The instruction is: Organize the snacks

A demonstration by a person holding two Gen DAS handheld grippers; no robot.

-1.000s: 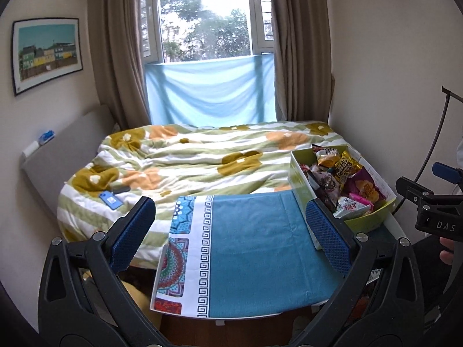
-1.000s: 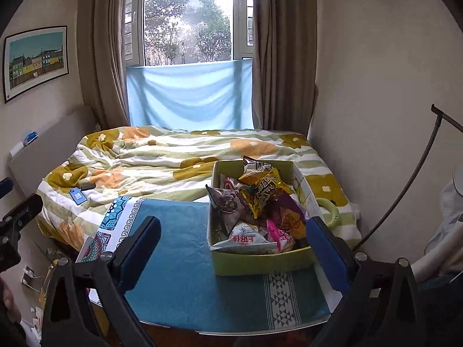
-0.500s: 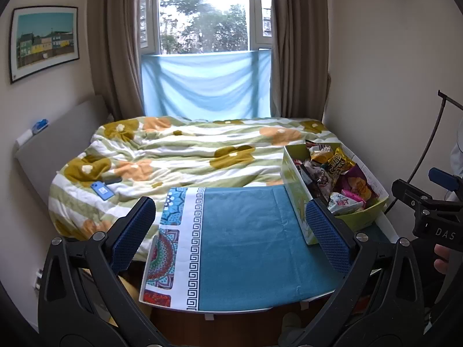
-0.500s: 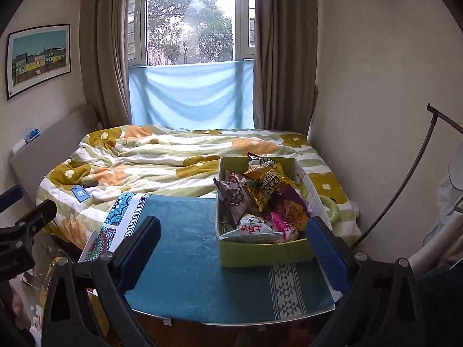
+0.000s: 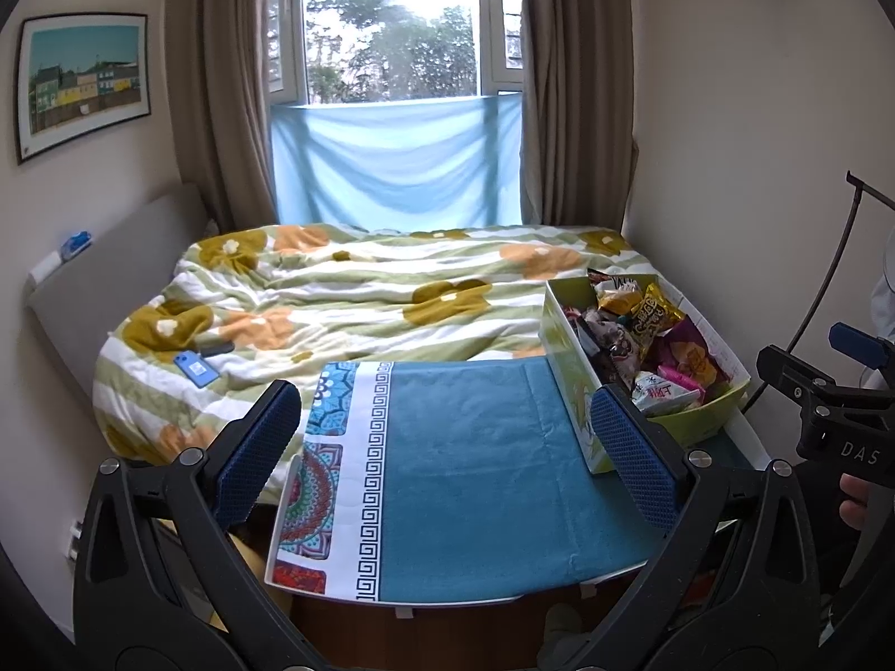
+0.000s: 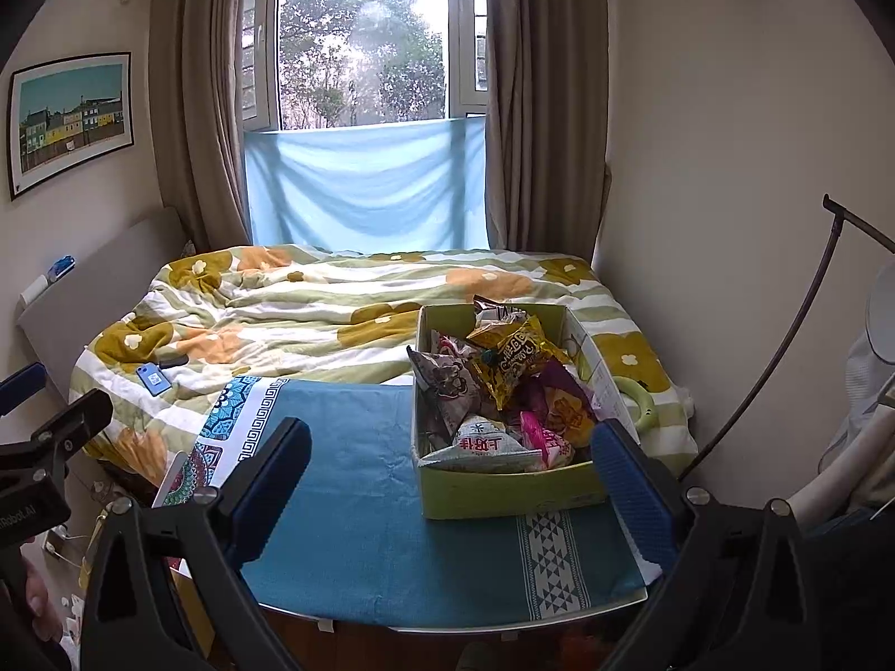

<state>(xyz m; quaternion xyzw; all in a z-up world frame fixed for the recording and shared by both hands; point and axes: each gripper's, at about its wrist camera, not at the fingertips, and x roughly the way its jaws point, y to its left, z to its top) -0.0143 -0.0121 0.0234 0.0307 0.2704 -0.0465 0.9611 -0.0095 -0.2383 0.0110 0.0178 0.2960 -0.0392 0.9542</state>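
Observation:
A green cardboard box [image 6: 503,489] full of snack packets [image 6: 503,369] stands on the right of a small table covered by a blue cloth [image 6: 358,481]. It also shows in the left wrist view [image 5: 576,391], with the packets [image 5: 654,324] heaped inside. My left gripper [image 5: 447,447] is open and empty, held above the near edge of the cloth [image 5: 475,464], left of the box. My right gripper [image 6: 453,481] is open and empty, held in front of the box and apart from it.
A bed with a flowered quilt [image 5: 363,302] lies behind the table, with a blue phone [image 5: 196,369] on its left side. A window with a blue sheet [image 6: 363,184] is at the back. A wall [image 6: 727,168] and a black curved rod [image 6: 783,346] stand to the right.
Both grippers have drawn back and risen a little, so the table and box look smaller and lower. Both stay open and empty.

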